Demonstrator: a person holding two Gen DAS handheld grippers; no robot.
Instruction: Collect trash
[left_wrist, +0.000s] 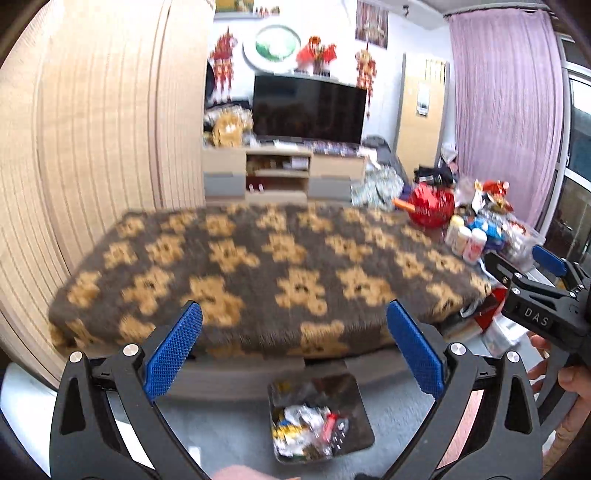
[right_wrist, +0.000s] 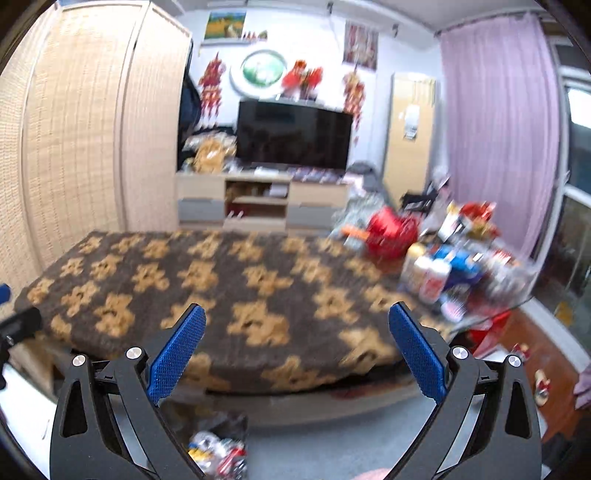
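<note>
A dark bin (left_wrist: 319, 417) stands on the grey floor below me, holding crumpled wrappers and other trash (left_wrist: 310, 432). Through the right wrist camera the same bin (right_wrist: 221, 443) shows at the bottom edge, blurred. My left gripper (left_wrist: 295, 347) is open, its blue pads (left_wrist: 173, 350) wide apart with nothing between them, well above the bin. My right gripper (right_wrist: 297, 349) is open too and holds nothing. The left wrist view also catches the right gripper (left_wrist: 543, 280) at the far right, held by a hand (left_wrist: 569, 380).
A table under a brown bear-patterned cloth (left_wrist: 266, 266) fills the middle. Bottles, a red bag and packets (left_wrist: 472, 221) crowd its right end. Behind it stand a TV (left_wrist: 310, 109) on a low cabinet, a bamboo screen (left_wrist: 92, 147) on the left and a purple curtain (left_wrist: 506, 110).
</note>
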